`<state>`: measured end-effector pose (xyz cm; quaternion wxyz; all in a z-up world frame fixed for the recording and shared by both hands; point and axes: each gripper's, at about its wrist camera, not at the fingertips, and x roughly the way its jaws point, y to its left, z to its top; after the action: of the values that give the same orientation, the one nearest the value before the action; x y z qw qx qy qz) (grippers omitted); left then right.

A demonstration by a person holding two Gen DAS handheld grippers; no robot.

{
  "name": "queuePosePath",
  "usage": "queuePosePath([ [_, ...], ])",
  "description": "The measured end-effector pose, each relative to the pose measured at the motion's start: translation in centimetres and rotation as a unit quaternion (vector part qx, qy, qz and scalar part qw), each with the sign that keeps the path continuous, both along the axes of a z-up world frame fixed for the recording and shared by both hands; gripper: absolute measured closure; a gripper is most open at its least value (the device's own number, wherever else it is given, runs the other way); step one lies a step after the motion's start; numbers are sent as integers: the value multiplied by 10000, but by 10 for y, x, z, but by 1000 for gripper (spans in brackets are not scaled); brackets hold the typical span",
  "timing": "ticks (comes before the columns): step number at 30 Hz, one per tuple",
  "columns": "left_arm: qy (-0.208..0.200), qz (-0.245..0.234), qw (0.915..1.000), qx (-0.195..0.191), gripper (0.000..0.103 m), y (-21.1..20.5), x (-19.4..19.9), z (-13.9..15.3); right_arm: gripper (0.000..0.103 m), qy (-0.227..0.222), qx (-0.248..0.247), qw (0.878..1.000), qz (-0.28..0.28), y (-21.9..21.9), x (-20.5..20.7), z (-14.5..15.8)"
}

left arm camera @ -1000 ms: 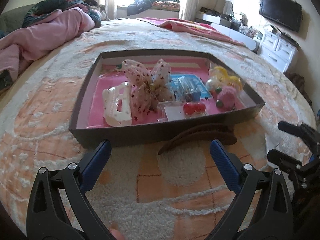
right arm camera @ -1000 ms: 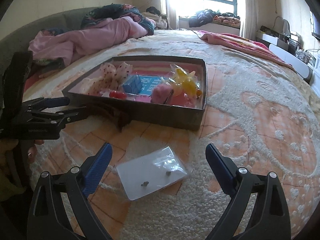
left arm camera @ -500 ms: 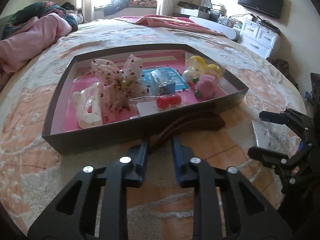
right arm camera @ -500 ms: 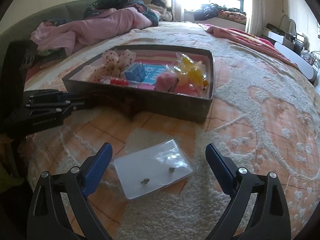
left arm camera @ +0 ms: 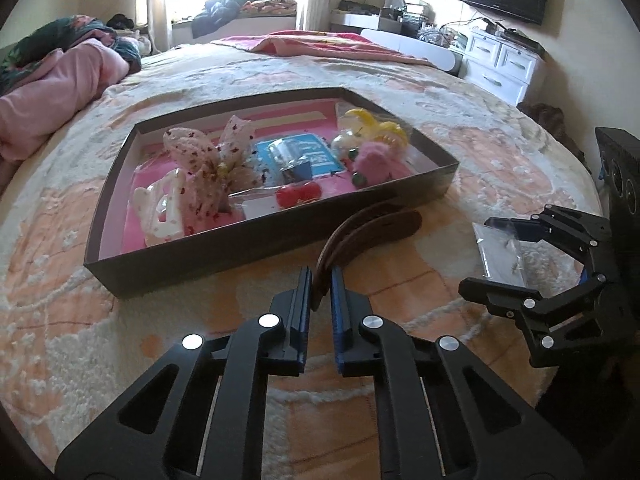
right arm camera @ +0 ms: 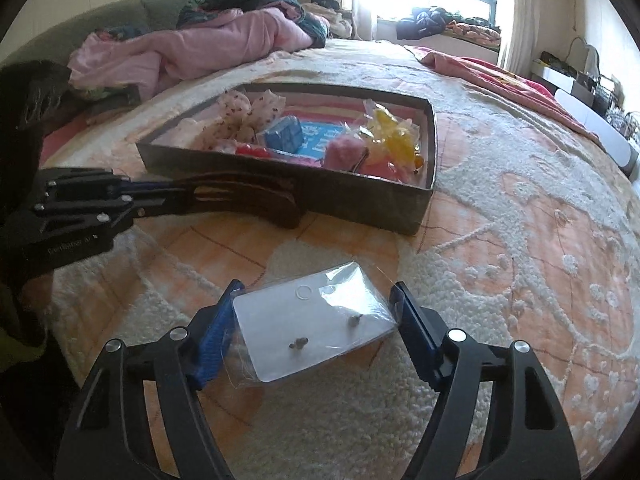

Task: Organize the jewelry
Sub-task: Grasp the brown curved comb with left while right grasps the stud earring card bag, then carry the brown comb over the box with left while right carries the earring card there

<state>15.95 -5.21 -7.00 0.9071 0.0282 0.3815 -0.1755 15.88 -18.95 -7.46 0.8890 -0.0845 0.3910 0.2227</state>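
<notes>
Item, brown wooden headband (left arm camera: 362,228): lies on the bedspread (left arm camera: 500,152) against the near wall of the shallow cardboard box (left arm camera: 280,236), its arc running along that wall; your left gripper (left arm camera: 320,300) has both blue pads pressed on its near end, so it is clamped. Item, earring card in a clear sleeve (right arm camera: 314,322): flat on the bedspread, near the box's right corner, long edge running left to right between the fingertips of your right gripper (right arm camera: 316,312), whose jaws stand apart on either side, seemingly not yet bearing on the sleeve. Item, box: already holds a spotted fabric bow (left arm camera: 216,160), white hair claw (left arm camera: 160,212) and red clips (left arm camera: 298,194). Note: the box lies straight ahead of both tools; the headband's long axis should probably stay parallel to the near wall as you lift it over.
</notes>
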Motion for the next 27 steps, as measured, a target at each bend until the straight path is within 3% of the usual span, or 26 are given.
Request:
queuePosePath([
  [8, -232, 8, 9994, -239, 102, -1, -9, 24, 31, -198, 426, 9986, -233, -14, -5, 20],
  [27, -765, 731, 9908, -837, 102, 54, 16, 76, 31, -417, 447, 9979, -225, 1, 14, 38],
])
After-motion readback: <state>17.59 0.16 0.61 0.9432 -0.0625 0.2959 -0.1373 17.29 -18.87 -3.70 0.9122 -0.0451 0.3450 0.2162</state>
